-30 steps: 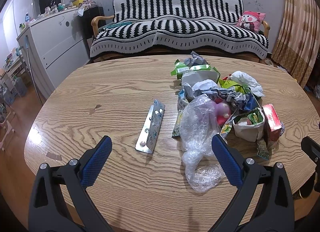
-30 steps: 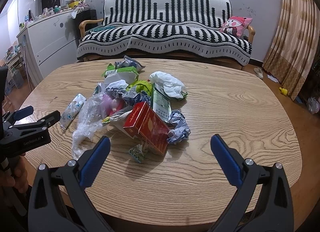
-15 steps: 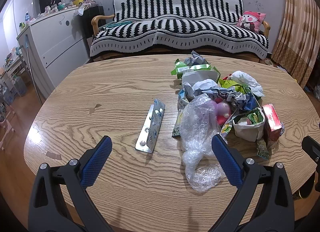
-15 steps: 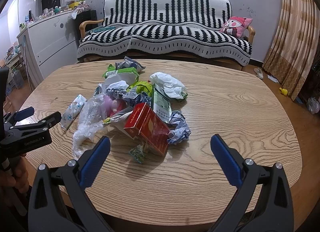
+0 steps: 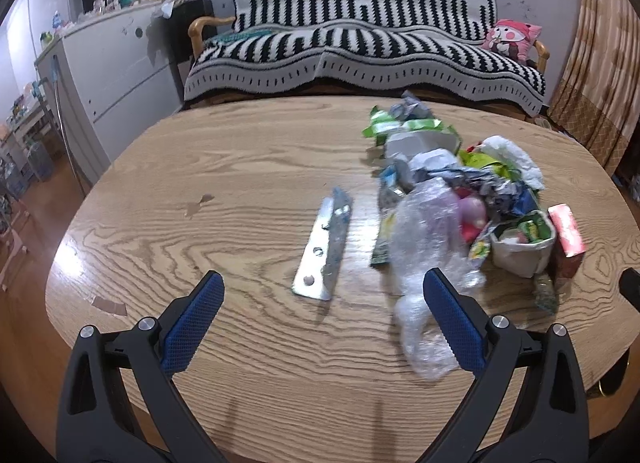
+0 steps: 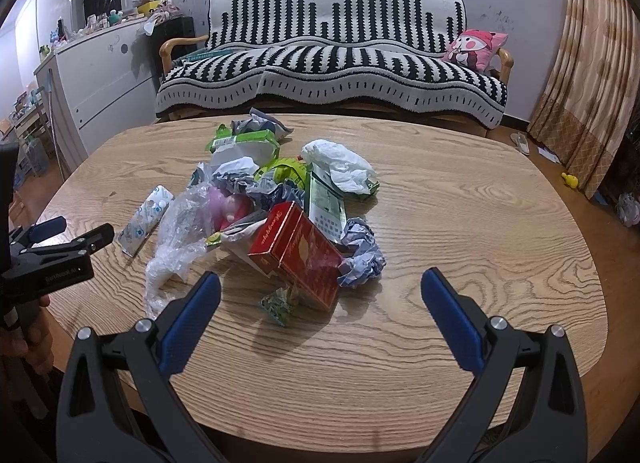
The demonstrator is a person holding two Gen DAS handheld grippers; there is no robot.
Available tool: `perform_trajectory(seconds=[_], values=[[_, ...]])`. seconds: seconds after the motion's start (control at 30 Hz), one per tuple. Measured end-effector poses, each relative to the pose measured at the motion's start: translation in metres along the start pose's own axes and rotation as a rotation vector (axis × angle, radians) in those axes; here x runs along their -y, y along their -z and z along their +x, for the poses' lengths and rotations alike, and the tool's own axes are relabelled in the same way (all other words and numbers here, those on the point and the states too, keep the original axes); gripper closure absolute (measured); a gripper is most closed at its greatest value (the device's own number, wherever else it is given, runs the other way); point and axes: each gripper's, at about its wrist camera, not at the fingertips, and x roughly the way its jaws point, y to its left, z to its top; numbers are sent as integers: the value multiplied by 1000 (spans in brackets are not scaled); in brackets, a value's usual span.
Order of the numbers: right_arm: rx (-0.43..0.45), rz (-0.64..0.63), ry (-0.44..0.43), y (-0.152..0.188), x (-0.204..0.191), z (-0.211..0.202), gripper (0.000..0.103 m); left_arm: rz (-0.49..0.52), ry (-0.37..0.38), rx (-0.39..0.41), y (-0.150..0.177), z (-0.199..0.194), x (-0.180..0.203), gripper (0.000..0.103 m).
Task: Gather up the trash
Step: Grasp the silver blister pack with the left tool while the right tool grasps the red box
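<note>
Black tool (image 5: 320, 295) arms, blue textured pads (image 5: 192, 323), silver screws.

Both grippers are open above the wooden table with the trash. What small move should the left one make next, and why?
Probably lower the left gripper toward the flat silver blister pack. It lies alone on the oval wooden table, apart from the heap beside the crumpled clear plastic bag, almost centred between the open jaws. The right gripper is also open and holds nothing.
</note>
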Motion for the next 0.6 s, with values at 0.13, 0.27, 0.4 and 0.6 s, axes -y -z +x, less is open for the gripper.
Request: perform_trajectory(seconds=[0.13,0.27,0.4,0.6], values=[[-15,-10,-21,0,0,9,6,-3,15,-52,0,20,-5,6],[-35,-17,-43,0,-3,21,6,6,-12,-92,-11,50,3,6],[-42,-33,-36,-1,-6,32,6,44,-30,-94,-21,70,6,12],[-60,-59,-25,-4,-11,51,7,40,-15,-155,-25,98,-2,54]])
